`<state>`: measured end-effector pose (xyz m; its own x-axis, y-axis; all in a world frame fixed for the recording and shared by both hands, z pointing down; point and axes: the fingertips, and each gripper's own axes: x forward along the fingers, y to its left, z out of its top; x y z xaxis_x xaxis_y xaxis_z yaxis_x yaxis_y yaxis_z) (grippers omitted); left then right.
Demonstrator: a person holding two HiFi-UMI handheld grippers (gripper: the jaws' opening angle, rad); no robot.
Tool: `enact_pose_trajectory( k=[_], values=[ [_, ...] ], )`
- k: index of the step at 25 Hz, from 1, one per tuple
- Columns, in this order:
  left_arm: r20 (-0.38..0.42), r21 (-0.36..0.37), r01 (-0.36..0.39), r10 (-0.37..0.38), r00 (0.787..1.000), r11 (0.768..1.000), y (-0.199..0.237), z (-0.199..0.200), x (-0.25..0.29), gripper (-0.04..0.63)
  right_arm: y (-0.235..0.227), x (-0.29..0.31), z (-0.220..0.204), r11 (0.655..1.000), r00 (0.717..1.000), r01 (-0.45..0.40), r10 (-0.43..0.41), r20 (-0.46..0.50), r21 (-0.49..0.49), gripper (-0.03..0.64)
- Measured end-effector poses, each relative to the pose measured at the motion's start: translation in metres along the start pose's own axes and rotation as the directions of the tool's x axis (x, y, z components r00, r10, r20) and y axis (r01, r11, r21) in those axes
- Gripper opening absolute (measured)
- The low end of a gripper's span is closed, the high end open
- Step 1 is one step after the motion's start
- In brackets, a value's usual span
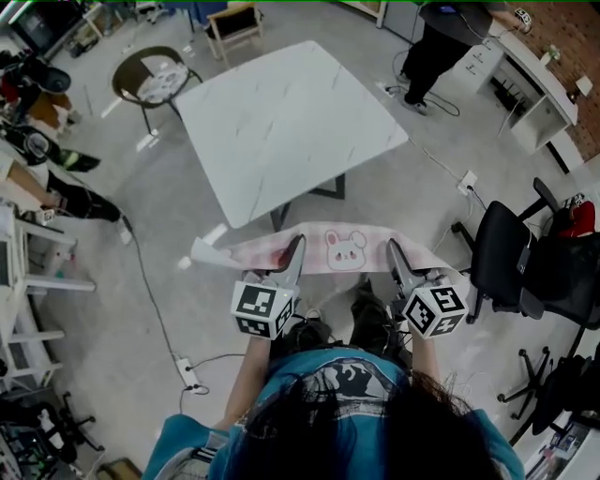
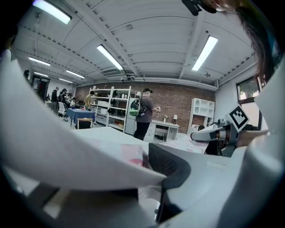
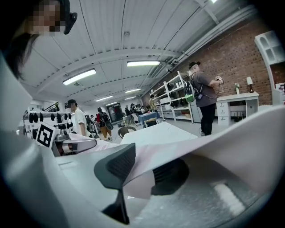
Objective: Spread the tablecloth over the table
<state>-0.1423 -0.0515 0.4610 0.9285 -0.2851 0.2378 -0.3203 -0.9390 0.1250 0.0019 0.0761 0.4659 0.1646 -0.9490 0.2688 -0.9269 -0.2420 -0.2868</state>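
Note:
A pink tablecloth (image 1: 328, 248) with a bunny print hangs as a folded strip between my two grippers, in the air in front of the white marble table (image 1: 291, 122). My left gripper (image 1: 296, 246) is shut on the strip's left part, and a loose end sticks out to the left of it. My right gripper (image 1: 394, 251) is shut on the right part. In the left gripper view the cloth (image 2: 67, 151) drapes over the jaws of that gripper (image 2: 156, 171). In the right gripper view the cloth (image 3: 213, 142) is pinched between the pads (image 3: 171, 173). The table top is bare.
A black office chair (image 1: 506, 253) stands close on my right. A round-seat chair (image 1: 150, 75) and a wooden chair (image 1: 234, 23) stand beyond the table's left corner. A person (image 1: 441, 42) stands at the far right by desks. A cable and power strip (image 1: 187, 370) lie on the floor.

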Motion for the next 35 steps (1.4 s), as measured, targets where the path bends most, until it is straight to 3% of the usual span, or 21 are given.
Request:
enact_pose_trajectory(
  k=[5, 9, 16, 23, 27, 35],
  values=[
    [0.005, -0.001, -0.083, 0.083, 0.997, 0.997, 0.017, 0.005, 0.025, 0.077, -0.019, 0.041, 0.011, 0.996, 0.996, -0.084, 0.084, -0.031, -0.011, 0.103],
    [0.024, -0.019, -0.19, 0.19, 0.981, 0.982, 0.021, 0.021, 0.043, 0.078, -0.037, 0.071, 0.037, 0.979, 0.979, -0.2, 0.198, -0.051, -0.037, 0.103],
    [0.062, -0.087, -0.349, 0.354, 0.933, 0.933, -0.001, 0.038, 0.096, 0.083, -0.098, 0.104, 0.075, 0.921, 0.918, -0.389, 0.383, -0.099, -0.04, 0.104],
    [0.08, -0.109, -0.438, 0.448, 0.891, 0.892, -0.024, 0.067, 0.145, 0.086, -0.148, 0.127, 0.12, 0.854, 0.855, -0.515, 0.505, -0.12, -0.075, 0.106],
    [0.081, -0.059, -0.478, 0.482, 0.873, 0.876, -0.023, 0.091, 0.161, 0.086, -0.157, 0.142, 0.144, 0.817, 0.822, -0.569, 0.559, -0.11, -0.099, 0.107],
    [0.134, 0.166, -0.545, 0.529, 0.838, 0.822, 0.001, 0.158, 0.17, 0.091, -0.141, 0.176, 0.199, 0.75, 0.761, -0.643, 0.648, -0.025, -0.151, 0.11]
  ],
)
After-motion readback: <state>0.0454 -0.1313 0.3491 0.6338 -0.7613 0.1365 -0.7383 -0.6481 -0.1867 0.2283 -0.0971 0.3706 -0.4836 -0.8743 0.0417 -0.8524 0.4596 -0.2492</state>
